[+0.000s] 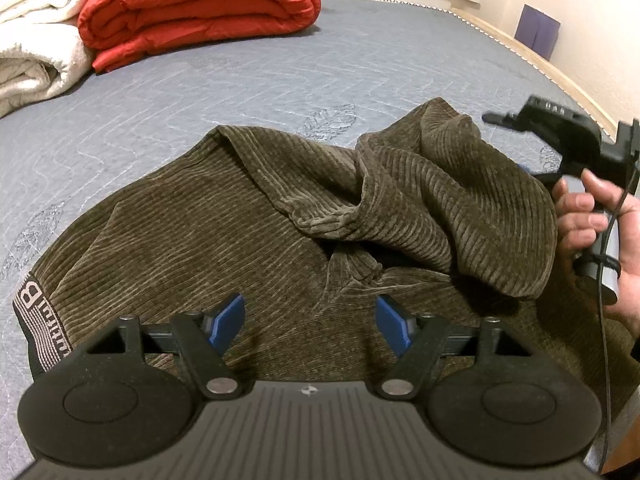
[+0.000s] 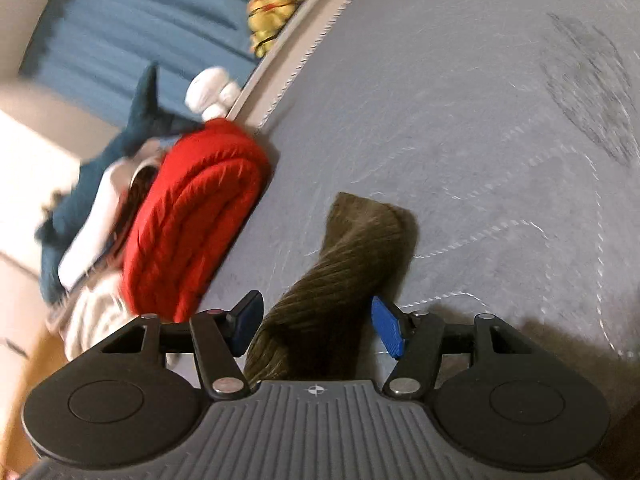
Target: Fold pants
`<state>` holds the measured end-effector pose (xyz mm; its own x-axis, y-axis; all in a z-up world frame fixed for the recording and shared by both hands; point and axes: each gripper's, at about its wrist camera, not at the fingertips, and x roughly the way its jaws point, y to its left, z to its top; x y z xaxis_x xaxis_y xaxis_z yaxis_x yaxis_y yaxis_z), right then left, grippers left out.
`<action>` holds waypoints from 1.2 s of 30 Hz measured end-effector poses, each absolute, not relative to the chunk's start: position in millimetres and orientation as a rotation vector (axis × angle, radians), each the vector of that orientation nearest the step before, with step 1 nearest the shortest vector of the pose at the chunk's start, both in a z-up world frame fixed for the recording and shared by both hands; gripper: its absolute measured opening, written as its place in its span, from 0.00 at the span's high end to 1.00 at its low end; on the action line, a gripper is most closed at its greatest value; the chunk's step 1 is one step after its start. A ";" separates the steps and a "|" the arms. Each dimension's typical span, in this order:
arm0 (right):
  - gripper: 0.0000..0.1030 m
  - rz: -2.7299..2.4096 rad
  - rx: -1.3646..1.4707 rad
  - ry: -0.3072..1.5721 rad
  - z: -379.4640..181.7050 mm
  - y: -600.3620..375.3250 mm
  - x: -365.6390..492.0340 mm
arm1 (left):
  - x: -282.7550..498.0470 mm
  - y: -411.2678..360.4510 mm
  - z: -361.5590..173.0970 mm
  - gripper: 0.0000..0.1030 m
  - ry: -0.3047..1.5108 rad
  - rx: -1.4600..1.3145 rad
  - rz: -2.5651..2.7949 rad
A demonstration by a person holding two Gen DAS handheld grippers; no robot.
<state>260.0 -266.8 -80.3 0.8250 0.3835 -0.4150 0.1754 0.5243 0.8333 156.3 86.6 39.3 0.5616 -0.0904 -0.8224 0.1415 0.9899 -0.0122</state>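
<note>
Olive-brown corduroy pants (image 1: 192, 248) lie spread on the grey quilted bed (image 1: 280, 76), with the striped waistband (image 1: 34, 320) at the lower left. My left gripper (image 1: 311, 325) hovers over the seat of the pants, jaws open and nothing between the blue pads. To the right a hand (image 1: 592, 216) holds my right gripper (image 1: 508, 144), and one pant leg (image 1: 460, 184) rises toward it in a bunched fold. In the right wrist view that twisted pant leg (image 2: 340, 272) runs between the blue pads of my right gripper (image 2: 318, 328), which press on it from both sides.
A folded red quilt (image 1: 200, 4) and white blankets (image 1: 36, 40) sit at the far left of the bed. Plush toys (image 2: 272, 4) line the ledge past the bed's edge. Beyond the pants the grey bedspread (image 2: 480, 140) stretches flat.
</note>
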 end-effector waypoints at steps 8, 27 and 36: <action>0.38 0.214 0.649 0.815 -82.5 -234.3 268.5 | 158.9 88.9 38.9 0.23 0.974 0.042 -0.139; 0.89 0.343 0.735 0.692 -44.4 -217.9 285.7 | 172.0 87.1 31.6 0.23 0.991 0.027 -0.097; 0.91 -0.368 0.624 0.255 39.1 -333.5 230.3 | 175.5 79.4 23.2 0.23 1.000 0.041 -0.113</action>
<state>230.3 -333.5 39.1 0.9048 -0.2567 -0.3399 0.4082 0.7502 0.5201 175.5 79.4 23.2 0.5349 -0.0755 -0.8415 0.1135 0.9934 -0.0169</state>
